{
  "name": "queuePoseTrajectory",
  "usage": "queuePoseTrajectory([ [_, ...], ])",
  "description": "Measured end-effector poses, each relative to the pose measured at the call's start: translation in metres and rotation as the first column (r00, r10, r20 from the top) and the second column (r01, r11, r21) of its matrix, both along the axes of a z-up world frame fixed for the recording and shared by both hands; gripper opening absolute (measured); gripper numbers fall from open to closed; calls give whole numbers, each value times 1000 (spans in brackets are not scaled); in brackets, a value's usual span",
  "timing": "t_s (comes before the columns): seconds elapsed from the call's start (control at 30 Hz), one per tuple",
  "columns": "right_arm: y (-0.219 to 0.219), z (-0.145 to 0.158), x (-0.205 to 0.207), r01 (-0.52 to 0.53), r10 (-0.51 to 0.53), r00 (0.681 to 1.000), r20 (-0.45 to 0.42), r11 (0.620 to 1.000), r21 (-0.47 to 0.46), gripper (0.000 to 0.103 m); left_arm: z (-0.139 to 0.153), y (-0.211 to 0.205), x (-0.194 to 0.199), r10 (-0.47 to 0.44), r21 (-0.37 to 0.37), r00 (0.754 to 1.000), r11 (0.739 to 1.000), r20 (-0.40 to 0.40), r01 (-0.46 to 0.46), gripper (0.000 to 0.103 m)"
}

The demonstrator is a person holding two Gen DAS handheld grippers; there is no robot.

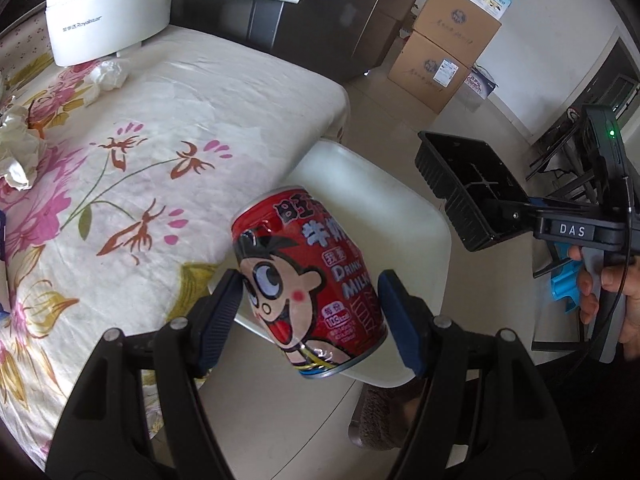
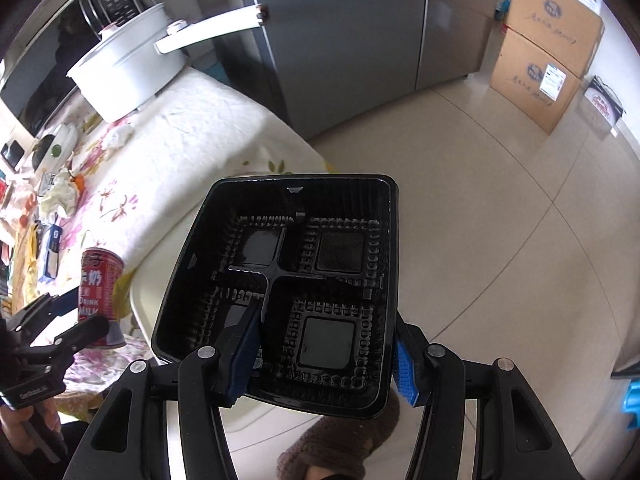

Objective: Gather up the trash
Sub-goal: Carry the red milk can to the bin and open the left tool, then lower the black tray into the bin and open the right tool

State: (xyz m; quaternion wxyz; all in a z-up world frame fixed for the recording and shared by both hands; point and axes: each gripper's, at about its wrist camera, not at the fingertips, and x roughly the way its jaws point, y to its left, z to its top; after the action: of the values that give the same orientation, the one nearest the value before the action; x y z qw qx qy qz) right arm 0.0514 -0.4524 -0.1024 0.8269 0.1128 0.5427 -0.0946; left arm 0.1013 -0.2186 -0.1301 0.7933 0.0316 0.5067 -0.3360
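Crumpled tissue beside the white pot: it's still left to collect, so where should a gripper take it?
Pinch the crumpled tissue across its bunched middle, coming from above. It lies loose on the flowered tablecloth, and the white pot blocks the far side.

Readable print on three things

The red can (image 1: 310, 300) carries "DRINK MILK" in white letters beside Chinese characters; the white cooker (image 1: 100, 12) bears the brand "Royalstar" on its side; the right hand-held gripper (image 1: 516, 216) wears a small plate reading "DAS".
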Motion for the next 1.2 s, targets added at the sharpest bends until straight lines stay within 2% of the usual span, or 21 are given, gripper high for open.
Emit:
queuePoseTrajectory([
  [0.1, -3, -2, 0, 3, -3, 1000, -6, 1000, 1, 58, -3, -2, 1, 0, 25, 1000, 1000, 7, 0, 72],
  [0.17, -3, -2, 1, 4, -4, 1000, -7, 1000, 2, 58, -2, -1, 2, 17, 47, 1000, 999, 18, -18, 78],
  [0.2, -3, -2, 1, 3, -3, 1000, -7, 1000, 2, 58, 0, 0, 2, 26, 57, 999, 998, 29, -28, 86],
  [0.23, -3, -2, 1, 1, -1, 1000, -7, 1000, 1, 58, 2, 1, 1, 32, 60, 999, 998, 40, -34, 87],
  [0.53, 7, -3, 1, -26, 26, 1000, -18, 1000, -6, 58, 15, 34, 3, 90, 95, 993, 991, 74, -97, 91],
  [0.9, 42, -12, 19, -101, 100, 993, -57, 995, -18, 59, 31, 95, 7, 207, 102, 974, 971, 88, -215, 93],
  [0.93, 45, -14, 21, -107, 106, 992, -68, 994, -14, 61, 32, 101, 7, 216, 103, 972, 969, 91, -225, 93],
  [1.03, 55, -16, 27, -107, 103, 991, -91, 994, -34, 82, 34, 116, 7, 245, 112, 965, 961, 95, -255, 96],
  [1.2, 68, -13, 33, -126, 125, 989, -79, 992, -5, 82, 37, 141, 6, 289, 123, 953, 946, 94, -299, 97],
])
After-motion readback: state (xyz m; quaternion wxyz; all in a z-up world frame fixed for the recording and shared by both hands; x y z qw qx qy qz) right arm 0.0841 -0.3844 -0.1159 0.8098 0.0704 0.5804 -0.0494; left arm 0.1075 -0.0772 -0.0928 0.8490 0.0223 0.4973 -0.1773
